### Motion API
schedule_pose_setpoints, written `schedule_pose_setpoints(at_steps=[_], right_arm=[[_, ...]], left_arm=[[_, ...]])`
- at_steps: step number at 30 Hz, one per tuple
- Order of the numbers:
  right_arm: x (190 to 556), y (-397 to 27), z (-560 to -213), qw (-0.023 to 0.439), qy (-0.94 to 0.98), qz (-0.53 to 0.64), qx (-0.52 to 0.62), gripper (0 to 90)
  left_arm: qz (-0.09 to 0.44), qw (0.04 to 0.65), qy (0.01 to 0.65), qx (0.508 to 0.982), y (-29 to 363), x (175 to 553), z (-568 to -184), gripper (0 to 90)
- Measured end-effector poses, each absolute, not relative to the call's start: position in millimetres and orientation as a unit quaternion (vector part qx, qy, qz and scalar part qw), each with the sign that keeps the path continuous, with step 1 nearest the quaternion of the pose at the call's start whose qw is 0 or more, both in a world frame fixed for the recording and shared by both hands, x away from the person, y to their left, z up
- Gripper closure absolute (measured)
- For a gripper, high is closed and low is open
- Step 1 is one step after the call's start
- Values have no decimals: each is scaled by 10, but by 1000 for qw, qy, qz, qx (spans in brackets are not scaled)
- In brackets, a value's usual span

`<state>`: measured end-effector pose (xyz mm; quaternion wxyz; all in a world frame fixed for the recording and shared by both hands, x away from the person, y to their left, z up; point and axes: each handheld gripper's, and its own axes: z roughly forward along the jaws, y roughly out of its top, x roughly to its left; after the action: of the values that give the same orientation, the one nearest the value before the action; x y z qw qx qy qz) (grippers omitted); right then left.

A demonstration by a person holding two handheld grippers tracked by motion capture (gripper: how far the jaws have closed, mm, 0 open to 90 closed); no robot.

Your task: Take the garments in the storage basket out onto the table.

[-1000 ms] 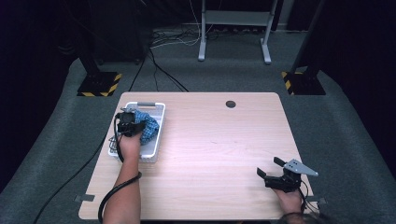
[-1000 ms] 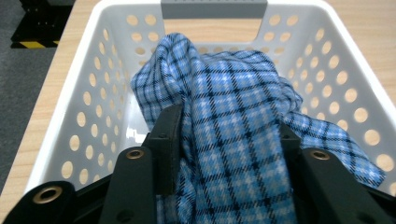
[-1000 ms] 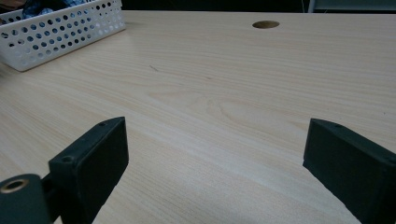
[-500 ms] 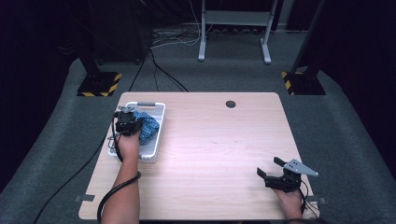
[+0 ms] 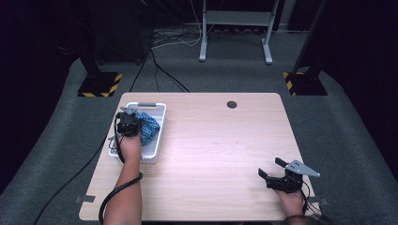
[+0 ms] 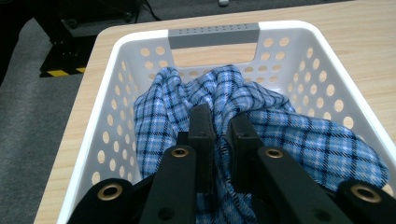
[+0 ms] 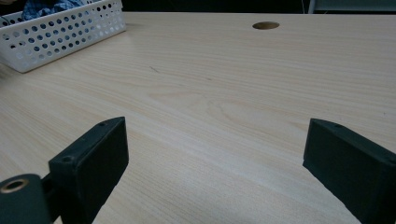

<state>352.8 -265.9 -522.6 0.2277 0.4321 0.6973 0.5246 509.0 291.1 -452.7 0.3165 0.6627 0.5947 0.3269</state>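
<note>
Cloth: I see a blue checked cloth bunched inside the white basket, heaped toward the grey-handled end.
Basket: it sits at the left edge of the tabletop, near the far corner; its walls are perforated and look light.
Risk, basket: if I pull the cloth up from here, I judge a fold could drag on the rim and lift or slide the basket toward the table edge, since nothing holds it down.
Risk, grip: my pinch takes only a ridge of fabric, so the cloth could slip free or unfurl and hang over the side.
Left gripper: jaws nearly together, clamped on a raised fold of the cloth, down inside the basket.
Right gripper: jaws spread wide with nothing between them, low over bare wood at the near right of the tabletop, well apart from the basket.
</note>
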Motion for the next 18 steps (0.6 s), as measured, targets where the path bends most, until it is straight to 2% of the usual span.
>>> schedule_pose_setpoints(at_steps=[18], right_arm=[[3531,-2661,-5227,226,697,525,433,57]], left_arm=[[351,386,571,634,2961,4866,-4201,841]])
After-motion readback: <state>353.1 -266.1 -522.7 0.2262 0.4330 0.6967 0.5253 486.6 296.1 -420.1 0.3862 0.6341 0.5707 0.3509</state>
